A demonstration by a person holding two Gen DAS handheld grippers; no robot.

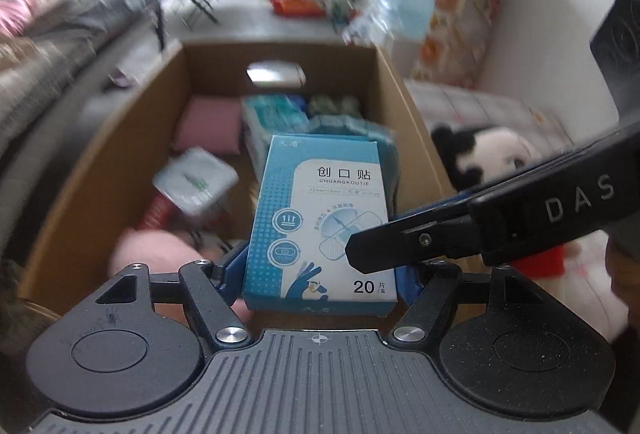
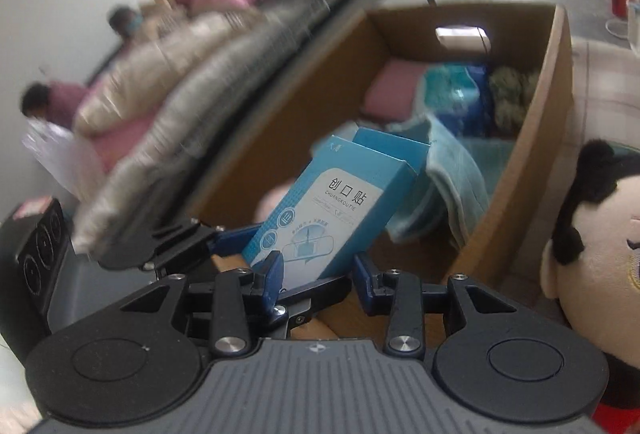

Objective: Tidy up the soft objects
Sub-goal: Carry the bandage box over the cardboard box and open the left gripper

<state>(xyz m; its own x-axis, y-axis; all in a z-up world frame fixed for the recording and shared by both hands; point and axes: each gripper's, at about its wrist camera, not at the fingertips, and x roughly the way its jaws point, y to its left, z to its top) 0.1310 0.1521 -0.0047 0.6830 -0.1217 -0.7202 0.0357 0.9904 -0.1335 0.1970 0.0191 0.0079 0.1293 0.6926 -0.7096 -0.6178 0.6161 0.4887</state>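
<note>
Left gripper [image 1: 320, 274] clamps a blue plaster box [image 1: 320, 218] above the open cardboard box [image 1: 404, 102]; right gripper [image 2: 318, 276] alongside, jaws narrow, apparently gripping nothing. Pink cushion [image 1: 210, 124], teal towel [image 2: 456, 178] inside; panda plush [image 1: 492, 154] outside.

Box mouth: cardboard box [image 1: 404, 102] open on top.
Inside: towel [image 2: 452, 174], pink cushion [image 1: 208, 124] crowd floor.
Right flank: panda plush [image 1: 492, 150] just beside wall.

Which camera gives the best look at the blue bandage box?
The left wrist view: the blue bandage box faces the lens squarely, its print sharp, one corner crossed by the right claw. The right wrist view shows the box tilted, smaller and softer.
</note>
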